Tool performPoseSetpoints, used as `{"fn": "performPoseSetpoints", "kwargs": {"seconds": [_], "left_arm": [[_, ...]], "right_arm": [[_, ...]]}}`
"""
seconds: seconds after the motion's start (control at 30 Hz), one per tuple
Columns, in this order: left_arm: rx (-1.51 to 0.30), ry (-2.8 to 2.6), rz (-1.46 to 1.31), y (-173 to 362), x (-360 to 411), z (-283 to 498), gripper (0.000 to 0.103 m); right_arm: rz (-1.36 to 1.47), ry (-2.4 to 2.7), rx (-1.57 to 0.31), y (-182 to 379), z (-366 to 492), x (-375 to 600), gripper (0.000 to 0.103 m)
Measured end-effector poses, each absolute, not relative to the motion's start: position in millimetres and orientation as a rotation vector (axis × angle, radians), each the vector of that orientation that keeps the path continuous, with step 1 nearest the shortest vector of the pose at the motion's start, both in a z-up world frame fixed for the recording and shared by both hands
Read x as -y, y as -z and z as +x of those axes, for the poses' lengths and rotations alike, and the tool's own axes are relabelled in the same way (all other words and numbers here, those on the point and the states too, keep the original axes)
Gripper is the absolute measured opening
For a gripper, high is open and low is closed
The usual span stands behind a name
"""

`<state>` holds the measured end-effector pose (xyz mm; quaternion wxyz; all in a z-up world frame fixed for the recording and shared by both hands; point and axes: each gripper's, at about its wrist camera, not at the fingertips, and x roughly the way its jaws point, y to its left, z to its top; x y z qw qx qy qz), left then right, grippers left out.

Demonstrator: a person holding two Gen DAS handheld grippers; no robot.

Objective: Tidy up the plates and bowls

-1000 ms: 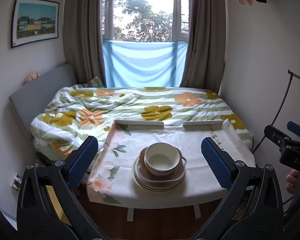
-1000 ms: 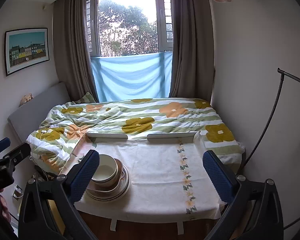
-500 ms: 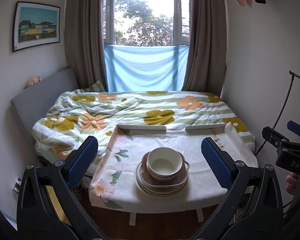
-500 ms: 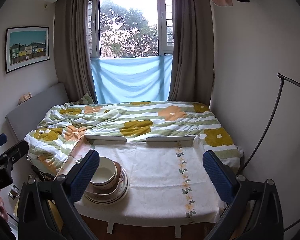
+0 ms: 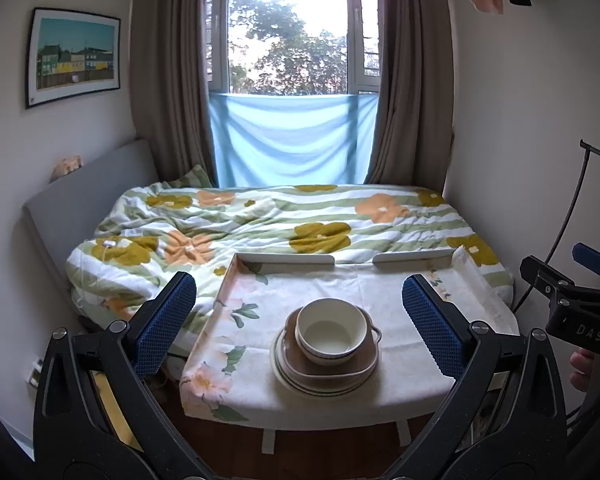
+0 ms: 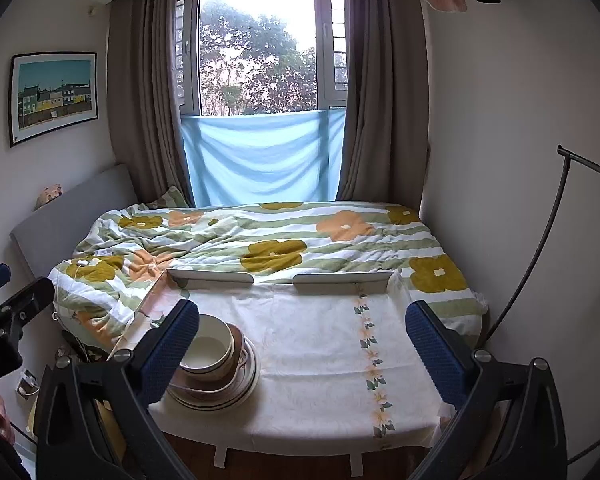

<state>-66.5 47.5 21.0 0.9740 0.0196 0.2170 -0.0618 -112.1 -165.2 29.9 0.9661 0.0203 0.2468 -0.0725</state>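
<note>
A white bowl [image 5: 329,336] sits in a brown handled dish [image 5: 364,362] on a stack of white plates [image 5: 300,380] with dark rims. The stack stands near the front of a small table covered with a floral cloth [image 5: 260,320]. My left gripper [image 5: 300,328] is open and empty, held back from the table with the stack framed between its fingers. In the right wrist view the bowl [image 6: 212,346] and plates [image 6: 240,390] sit at the table's left, partly behind my left finger [image 6: 168,354]. My right gripper [image 6: 302,354] is open and empty.
The table has two raised white back rails [image 5: 288,258] and abuts a bed with a flowered duvet [image 5: 260,220]. A curtained window is behind. A black stand pole [image 6: 540,240] leans at the right wall. The other gripper shows at the right edge [image 5: 572,304].
Both grippers have drawn back and risen slightly, so the table and stack sit lower in view. The dishes have not moved. Both grippers stay open.
</note>
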Motion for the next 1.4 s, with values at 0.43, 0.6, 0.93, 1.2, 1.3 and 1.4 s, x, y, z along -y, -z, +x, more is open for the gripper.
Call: {"fn": "performPoseSetpoints", "kwargs": {"seconds": [0.43,0.6,0.93,1.2,1.3,1.4], "left_arm": [[-0.435,0.115,0.05,-20.3,-48.3,-66.6,0.103],[-0.437,0.1,0.057,-21.0,-49.4,-67.3,0.103],[-0.442,0.092,0.056,-21.2,-54.4,-64.3,0.103],[-0.391,0.019,0.087,-24.1,-53.9,-69.4,0.103],[-0.394,0.031,0.085,-23.2,-54.0,-67.7,0.103],[-0.394,0.032,0.097,-21.9,-52.9,-66.6,0.103]], "right_arm": [[0.04,0.146,-0.5,-29.8,-110.9,165.6,0.103],[0.04,0.148,-0.501,-29.9,-110.9,165.4,0.103],[0.039,0.147,-0.5,-30.4,-110.6,165.3,0.103],[0.038,0.149,-0.499,-28.9,-110.6,163.7,0.103],[0.038,0.148,-0.501,-28.0,-110.2,163.5,0.103],[0.038,0.149,-0.503,-27.2,-109.4,162.7,0.103]]}}
